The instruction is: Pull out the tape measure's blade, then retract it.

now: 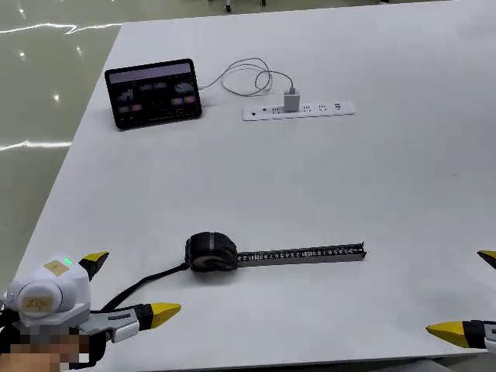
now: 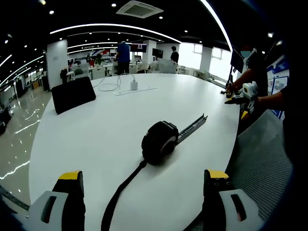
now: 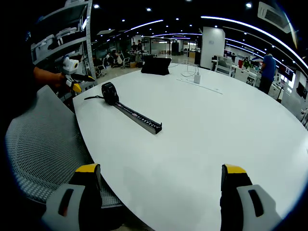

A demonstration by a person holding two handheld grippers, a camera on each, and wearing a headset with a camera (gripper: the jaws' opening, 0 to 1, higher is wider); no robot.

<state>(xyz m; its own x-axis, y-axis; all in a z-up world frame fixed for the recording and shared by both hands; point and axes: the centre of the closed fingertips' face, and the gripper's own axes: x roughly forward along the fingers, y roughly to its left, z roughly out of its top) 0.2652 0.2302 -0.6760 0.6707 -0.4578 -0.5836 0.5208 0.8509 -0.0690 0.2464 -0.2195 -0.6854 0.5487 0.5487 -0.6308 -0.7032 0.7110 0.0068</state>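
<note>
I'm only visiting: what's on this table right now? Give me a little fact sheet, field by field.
table: white, large
tape measure: black, near the front edge, untouched
blade: pulled out, flat on the table
left gripper: jaws open, empty
right gripper: jaws open, empty
strap: trails from the tape measure toward the left gripper
far side: tablet, power strip with charger plugged in

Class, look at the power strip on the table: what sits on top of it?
A white charger is plugged into the power strip, its cable looping toward the tablet. The socket under the charger is covered, so its holes cannot be seen.
</note>
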